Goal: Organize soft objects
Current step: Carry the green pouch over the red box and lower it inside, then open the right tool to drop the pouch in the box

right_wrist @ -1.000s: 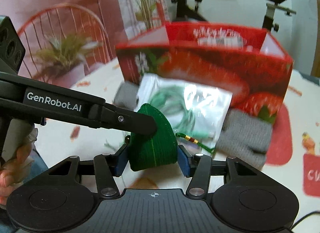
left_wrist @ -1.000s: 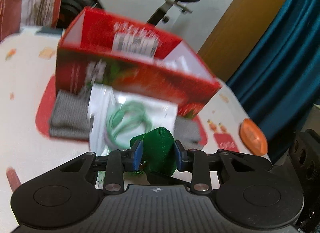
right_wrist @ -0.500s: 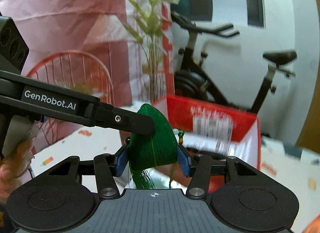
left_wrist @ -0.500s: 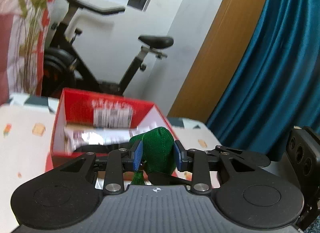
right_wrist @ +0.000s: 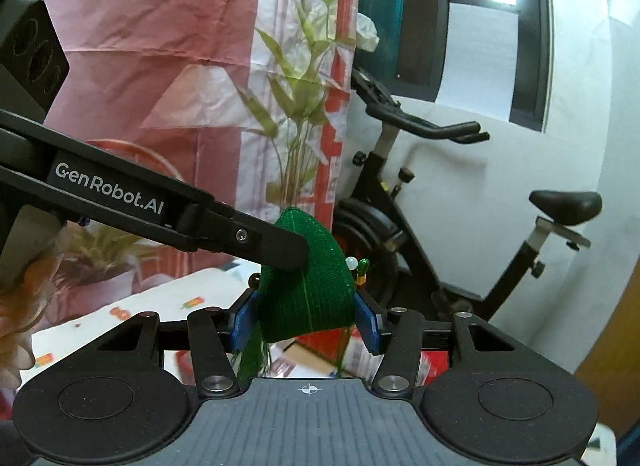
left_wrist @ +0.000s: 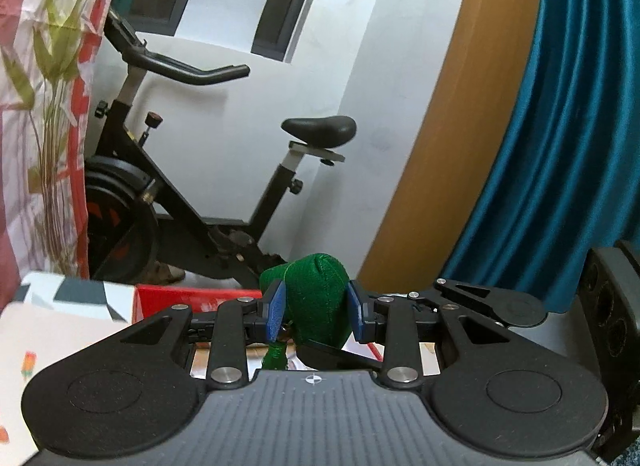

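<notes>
A green fabric pouch with a tassel hanging under it is up in the air, gripped from two sides. My left gripper is shut on it, its blue pads pressing the pouch's flanks. My right gripper is shut on the same green pouch. In the right wrist view one left finger comes in from the left and presses the pouch's upper side. Small beads poke out behind it. The red box sits low behind the left fingers, and its red edge shows beneath the right ones.
An exercise bike stands behind the table against a white wall. A blue curtain and a wooden door frame are to the right. A patterned tablecloth covers the table. A person's hand holds the left gripper's handle.
Both grippers have risen with the green pouch held between them. The red box, plastic bag and grey cloths have dropped low or out of view; the bike and wall now fill both views.
</notes>
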Demonstrator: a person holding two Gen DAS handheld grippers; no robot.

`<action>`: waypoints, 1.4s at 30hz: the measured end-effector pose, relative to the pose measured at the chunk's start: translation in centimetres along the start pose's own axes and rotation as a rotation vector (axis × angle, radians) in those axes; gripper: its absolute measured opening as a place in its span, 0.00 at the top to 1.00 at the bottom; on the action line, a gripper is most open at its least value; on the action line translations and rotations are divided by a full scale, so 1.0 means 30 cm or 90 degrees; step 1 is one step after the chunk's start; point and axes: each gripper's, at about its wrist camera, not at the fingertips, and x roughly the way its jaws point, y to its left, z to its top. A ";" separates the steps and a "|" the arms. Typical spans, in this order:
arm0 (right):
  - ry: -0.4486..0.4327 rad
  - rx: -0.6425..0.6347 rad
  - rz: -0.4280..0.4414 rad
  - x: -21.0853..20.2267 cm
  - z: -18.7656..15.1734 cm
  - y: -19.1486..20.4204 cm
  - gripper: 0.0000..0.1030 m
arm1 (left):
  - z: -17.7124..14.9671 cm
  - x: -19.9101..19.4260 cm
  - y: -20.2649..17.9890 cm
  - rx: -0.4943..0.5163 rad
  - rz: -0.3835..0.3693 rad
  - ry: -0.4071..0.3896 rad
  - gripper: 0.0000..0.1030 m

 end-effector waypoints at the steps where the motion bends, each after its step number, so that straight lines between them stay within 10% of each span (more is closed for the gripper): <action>1: -0.001 -0.001 0.000 0.030 0.011 -0.013 0.53 | 0.010 0.023 0.014 0.000 0.004 0.000 0.66; 25: 0.175 0.011 0.030 0.630 -0.125 -0.088 0.52 | -0.087 0.368 0.330 -0.039 0.081 0.113 0.66; 42: 0.179 0.038 -0.085 0.426 -0.114 -0.149 0.52 | -0.096 0.177 0.247 -0.008 0.128 0.091 0.66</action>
